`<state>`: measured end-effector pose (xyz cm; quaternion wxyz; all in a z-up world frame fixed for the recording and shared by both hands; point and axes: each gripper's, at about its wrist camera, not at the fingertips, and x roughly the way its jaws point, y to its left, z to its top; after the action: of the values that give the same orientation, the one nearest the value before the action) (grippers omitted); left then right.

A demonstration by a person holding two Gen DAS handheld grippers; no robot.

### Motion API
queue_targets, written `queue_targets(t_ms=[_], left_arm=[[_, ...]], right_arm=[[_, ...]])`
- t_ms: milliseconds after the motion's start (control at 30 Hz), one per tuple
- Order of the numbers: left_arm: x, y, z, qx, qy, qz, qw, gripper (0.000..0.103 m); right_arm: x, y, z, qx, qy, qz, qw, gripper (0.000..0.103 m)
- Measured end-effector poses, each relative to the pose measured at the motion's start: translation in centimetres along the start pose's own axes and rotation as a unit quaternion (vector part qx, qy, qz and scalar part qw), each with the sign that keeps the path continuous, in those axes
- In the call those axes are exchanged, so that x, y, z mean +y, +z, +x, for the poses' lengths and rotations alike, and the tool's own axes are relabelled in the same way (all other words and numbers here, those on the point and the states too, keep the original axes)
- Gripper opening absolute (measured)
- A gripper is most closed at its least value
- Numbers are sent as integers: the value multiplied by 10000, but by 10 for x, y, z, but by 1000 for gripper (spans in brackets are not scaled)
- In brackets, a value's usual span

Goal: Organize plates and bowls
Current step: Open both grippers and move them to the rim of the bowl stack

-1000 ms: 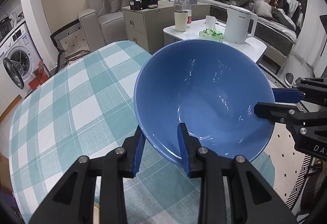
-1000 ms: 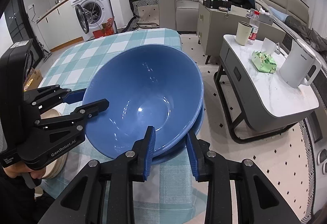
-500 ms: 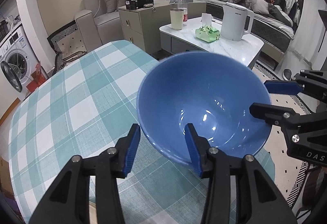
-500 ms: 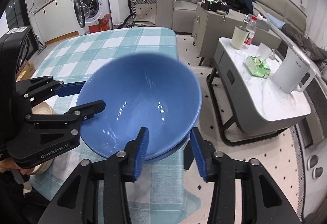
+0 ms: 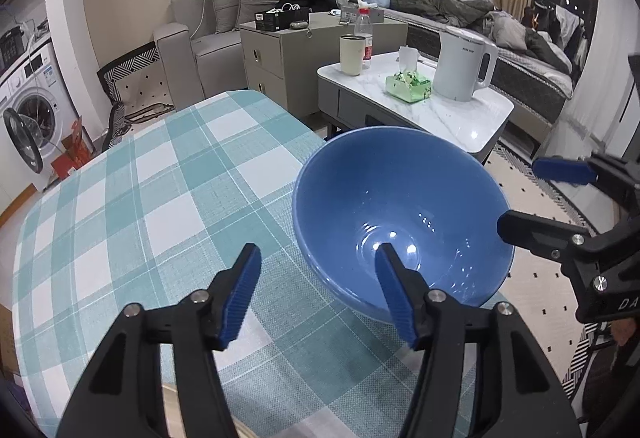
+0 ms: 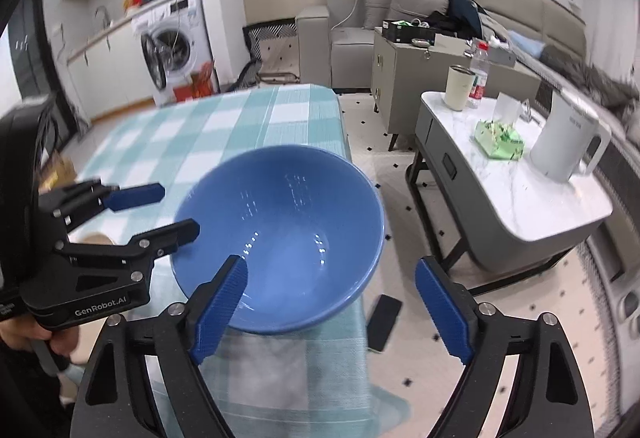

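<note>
Since both hand-held grippers, left (image 5: 318, 294) and right (image 6: 330, 308), have just been opened off the bowl (image 5: 402, 218), they should be drawn straight back from its rim, untouched.

Deep blue bowl (image 5: 404, 214), glossy glazed ceramic, smooth, catching light spots. Teal-and-white checked tablecloth (image 5: 160, 206), matt woven cloth with coarse visible weave. Gripper bodies matt black plastic with shiny metal screws, ribbed blue pads (image 5: 242, 294); white marble-look side table top (image 6: 520, 190) smooth, slightly glossy.

Blue bowl (image 5: 400, 198), teal-checked tablecloth (image 5: 140, 198)
</note>
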<state>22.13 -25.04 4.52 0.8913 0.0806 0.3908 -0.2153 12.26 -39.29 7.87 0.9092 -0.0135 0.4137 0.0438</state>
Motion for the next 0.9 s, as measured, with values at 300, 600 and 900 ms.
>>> queue_targets(t_ms=[300,600,900], left_arm=[[13,2,-13,-367,57,-284,9989,100],[22,0,-9,-292,58,-481,9984,100],[23,-2,-8,-275,90,-465,9985,100]], right_arm=[[-10,-4,-2,-188,325,744,9965,98],[-28,-14,4,-267,503,1516,9868,102],[-42,-23,11,-200,294,1800,9830,102]])
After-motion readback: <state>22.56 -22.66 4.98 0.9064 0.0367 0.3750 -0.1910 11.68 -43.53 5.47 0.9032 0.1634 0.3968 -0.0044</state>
